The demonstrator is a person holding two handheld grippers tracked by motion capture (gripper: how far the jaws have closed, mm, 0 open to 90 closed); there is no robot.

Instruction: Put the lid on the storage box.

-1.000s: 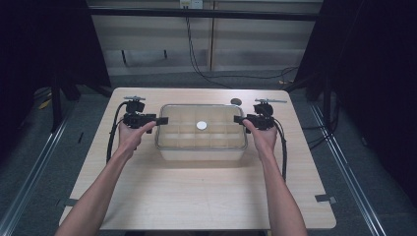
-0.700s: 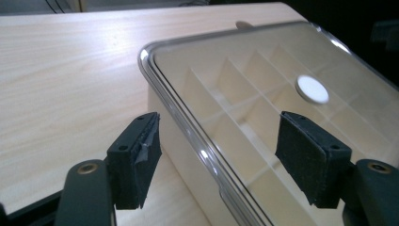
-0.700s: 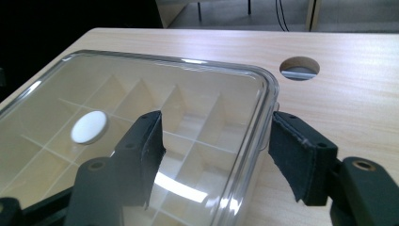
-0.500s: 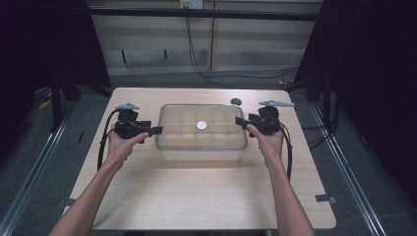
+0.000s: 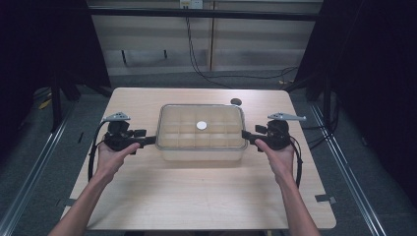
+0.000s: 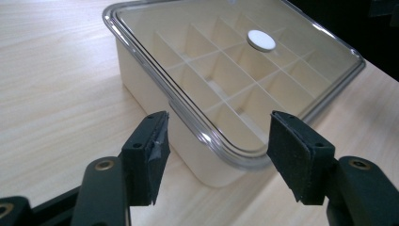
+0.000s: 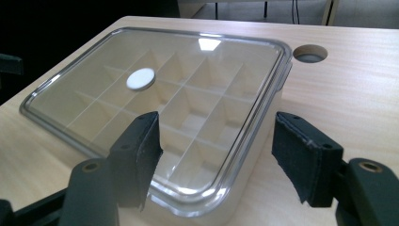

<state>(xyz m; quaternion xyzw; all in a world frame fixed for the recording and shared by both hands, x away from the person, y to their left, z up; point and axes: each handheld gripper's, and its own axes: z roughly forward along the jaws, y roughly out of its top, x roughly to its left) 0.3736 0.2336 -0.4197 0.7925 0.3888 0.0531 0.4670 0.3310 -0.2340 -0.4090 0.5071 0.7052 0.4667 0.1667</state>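
A cream compartment box (image 5: 216, 123) with a clear lid stands mid-table; a white round disc (image 5: 201, 125) sits at the lid's centre. My left gripper (image 5: 151, 140) points at the box's near-left corner, my right gripper (image 5: 247, 136) at its near-right corner. In the left gripper view the open jaws (image 6: 216, 127) straddle a corner of the box (image 6: 226, 70) without touching it; they have just been closing a little. In the right gripper view the jaws (image 7: 216, 127) stand wide around the other corner of the box (image 7: 188, 89), having just been opening, pads off it.
The wooden table (image 5: 196, 187) has bare room in front of the box and at both sides. A round cable hole (image 5: 236, 102) lies behind the box on the right. Dark floor and metal rails flank the table.
Both hands have drawn back toward the person and slightly outward, from the box's sides to its near corners. The box has stayed in place.
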